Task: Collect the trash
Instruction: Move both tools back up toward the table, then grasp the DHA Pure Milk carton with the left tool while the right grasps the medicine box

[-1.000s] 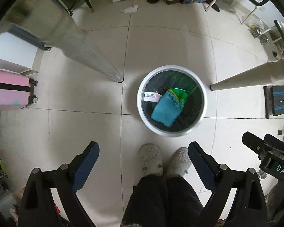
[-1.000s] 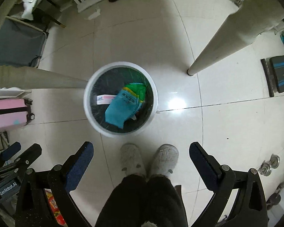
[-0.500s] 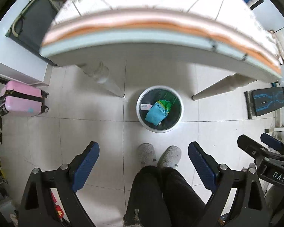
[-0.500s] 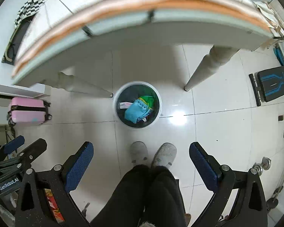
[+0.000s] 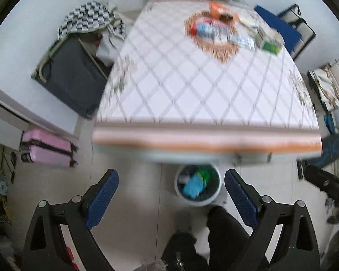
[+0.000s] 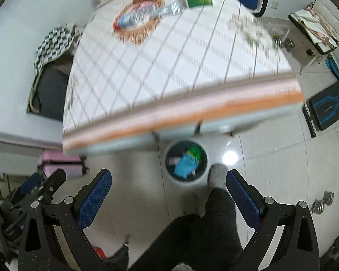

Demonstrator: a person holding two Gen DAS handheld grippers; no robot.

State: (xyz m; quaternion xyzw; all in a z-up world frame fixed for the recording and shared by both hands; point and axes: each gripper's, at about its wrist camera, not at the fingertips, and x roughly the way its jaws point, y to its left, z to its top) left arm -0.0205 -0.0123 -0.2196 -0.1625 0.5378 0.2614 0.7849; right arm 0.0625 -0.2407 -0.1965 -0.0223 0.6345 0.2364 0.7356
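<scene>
The white trash bin point(image 5: 197, 199) stood upright on the tiled floor point(image 5: 133, 203), its round mouth facing up, partly under the near edge of the table point(image 5: 203, 90). Inside lay a blue packet point(image 5: 193, 187) with its long axis from about 1 to 7 o'clock, and a green wrapper point(image 5: 203, 174) at its 1 o'clock end. The bin was between the fingers of the left gripper point(image 5: 171, 197), nearer the right finger, not touching. Both grippers were spread wide and empty; the right gripper point(image 6: 168, 197) had the bin at 12 o'clock. On the far part of the table was a woven basket point(image 5: 214, 38).

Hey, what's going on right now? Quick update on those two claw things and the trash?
Left tool open, empty. Right tool open, empty. White round trash bin on floor holds wrappers. Diamond-patterned table overhead, littered basket at far end; nothing blocking.
</scene>
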